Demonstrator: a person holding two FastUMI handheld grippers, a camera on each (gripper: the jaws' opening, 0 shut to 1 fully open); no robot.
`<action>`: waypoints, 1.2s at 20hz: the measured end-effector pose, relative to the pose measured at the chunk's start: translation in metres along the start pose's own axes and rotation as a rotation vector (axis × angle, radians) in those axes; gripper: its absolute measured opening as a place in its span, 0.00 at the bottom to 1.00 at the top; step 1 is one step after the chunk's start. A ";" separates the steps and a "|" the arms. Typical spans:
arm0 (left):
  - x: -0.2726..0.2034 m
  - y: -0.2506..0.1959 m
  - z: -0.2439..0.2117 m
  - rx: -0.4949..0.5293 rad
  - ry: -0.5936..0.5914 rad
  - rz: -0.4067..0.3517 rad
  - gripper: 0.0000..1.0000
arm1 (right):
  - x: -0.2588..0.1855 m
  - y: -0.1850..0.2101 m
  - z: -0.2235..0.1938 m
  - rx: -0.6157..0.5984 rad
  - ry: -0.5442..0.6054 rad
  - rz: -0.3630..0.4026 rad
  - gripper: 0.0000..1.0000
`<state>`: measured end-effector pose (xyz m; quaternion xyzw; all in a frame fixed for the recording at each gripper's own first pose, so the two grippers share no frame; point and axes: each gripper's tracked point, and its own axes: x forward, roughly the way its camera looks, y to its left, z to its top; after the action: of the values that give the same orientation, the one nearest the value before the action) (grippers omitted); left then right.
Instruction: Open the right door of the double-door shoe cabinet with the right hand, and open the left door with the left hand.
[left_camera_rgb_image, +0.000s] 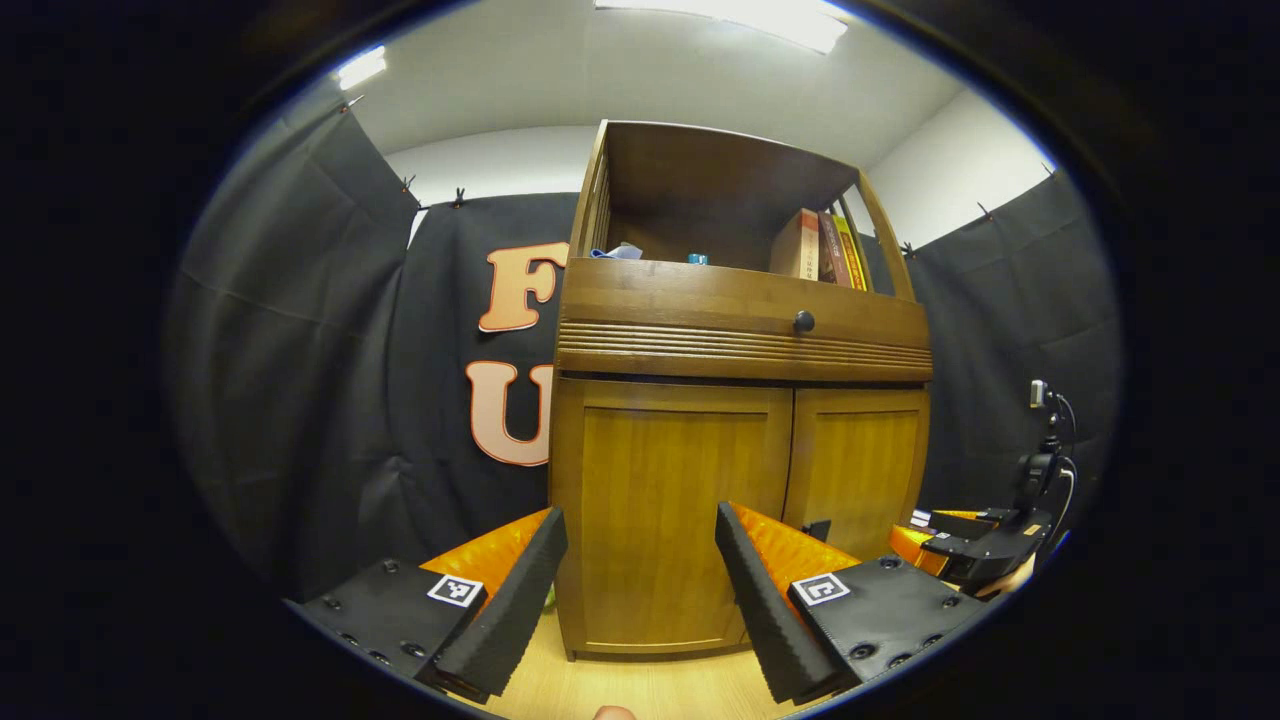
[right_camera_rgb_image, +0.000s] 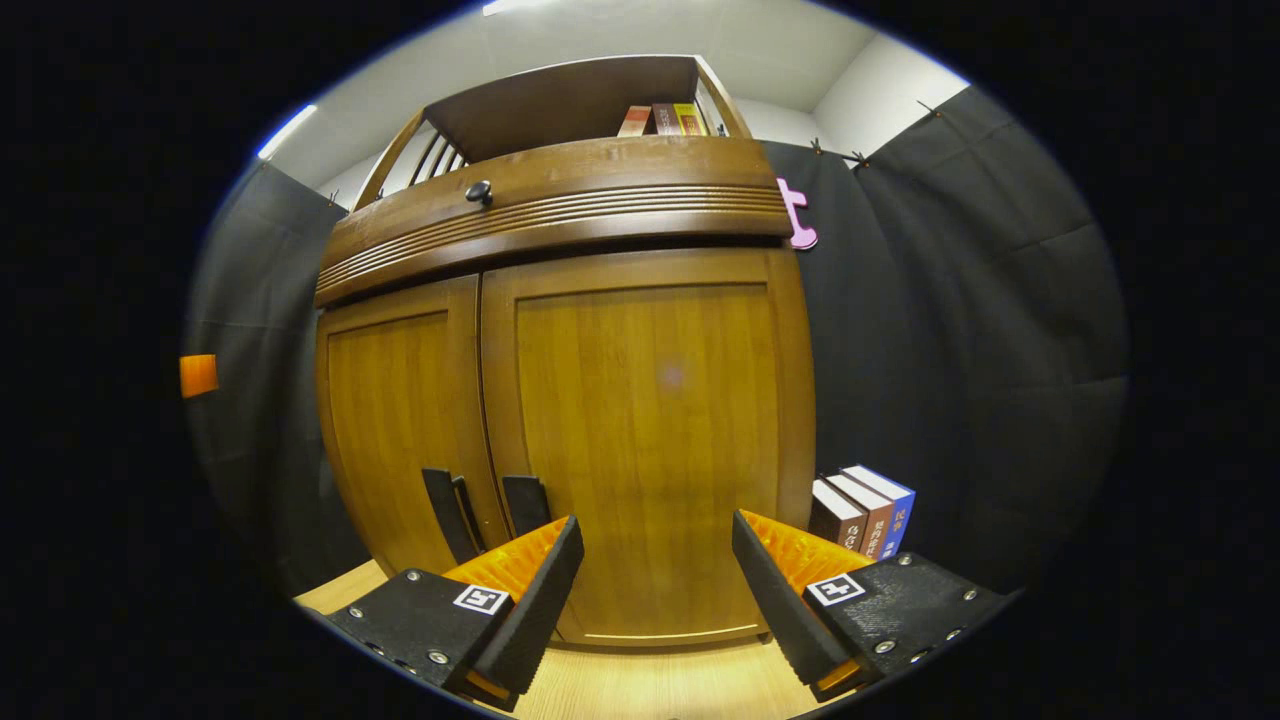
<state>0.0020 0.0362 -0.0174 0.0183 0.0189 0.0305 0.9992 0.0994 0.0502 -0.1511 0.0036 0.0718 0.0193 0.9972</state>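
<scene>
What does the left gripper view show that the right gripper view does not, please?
Left gripper view: the right tongs at its far right, and a small blue item on the open shelf. Right gripper view: three floor books standing beside the cabinet. Both: the cabinet with its two doors shut, the drawer knob, and the shelf books.

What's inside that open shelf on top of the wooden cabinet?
The open shelf holds upright books at its right end and small bluish items near the left. The raised front edge hides their bases.
</scene>
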 end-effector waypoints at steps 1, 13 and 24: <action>0.001 0.001 -0.001 0.005 0.003 0.004 0.96 | 0.004 0.005 -0.004 0.002 0.004 0.011 0.93; 0.005 -0.011 -0.010 0.025 0.007 -0.024 0.96 | 0.054 0.085 -0.046 -0.030 0.057 0.137 0.93; 0.016 -0.004 -0.031 0.028 0.040 -0.002 0.94 | 0.098 0.096 -0.067 -0.063 0.088 0.095 0.48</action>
<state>0.0174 0.0340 -0.0487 0.0318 0.0396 0.0296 0.9983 0.1826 0.1505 -0.2307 -0.0254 0.1146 0.0688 0.9907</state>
